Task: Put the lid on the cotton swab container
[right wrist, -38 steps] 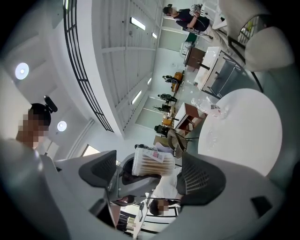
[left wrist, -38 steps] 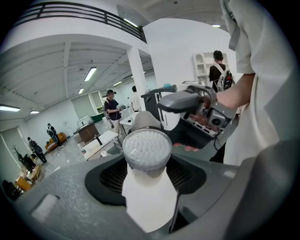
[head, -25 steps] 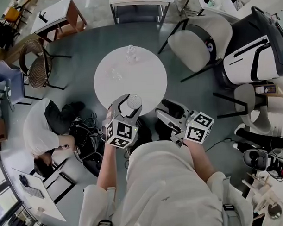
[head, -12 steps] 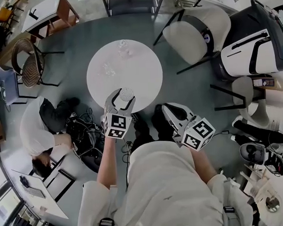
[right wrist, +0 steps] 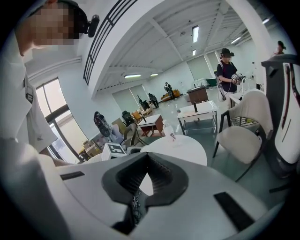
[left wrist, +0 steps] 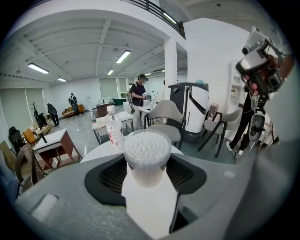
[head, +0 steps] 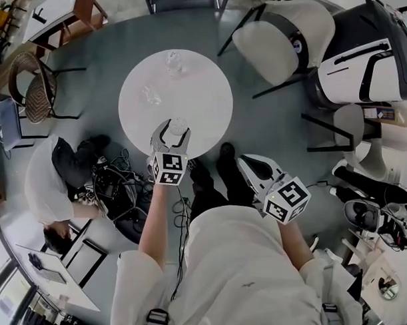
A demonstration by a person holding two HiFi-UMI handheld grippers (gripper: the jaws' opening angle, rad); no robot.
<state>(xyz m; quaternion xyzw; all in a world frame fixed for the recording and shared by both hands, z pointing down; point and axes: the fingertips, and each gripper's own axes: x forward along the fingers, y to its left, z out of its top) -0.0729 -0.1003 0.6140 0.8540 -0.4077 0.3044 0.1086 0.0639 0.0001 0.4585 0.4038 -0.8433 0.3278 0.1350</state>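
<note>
My left gripper (head: 170,134) is shut on the cotton swab container (head: 179,125), a clear cylinder packed with white swabs, and holds it upright over the near edge of the round white table (head: 201,105). In the left gripper view the container (left wrist: 146,152) stands between the jaws with its top uncovered. A small clear item (head: 150,95), possibly the lid, lies on the table's left part. My right gripper (head: 249,162) hangs off the table to the right, over the floor, jaws shut with nothing between them (right wrist: 146,157).
A water bottle (head: 173,60) stands at the table's far side. White chairs (head: 279,42) and a large white machine (head: 366,59) are to the right. A person (head: 47,184) crouches on the floor at left beside a tangle of cables (head: 118,188).
The right gripper's jaws have closed and it has drawn back a little from the table. The left gripper keeps its hold on the container at the table's near edge.
</note>
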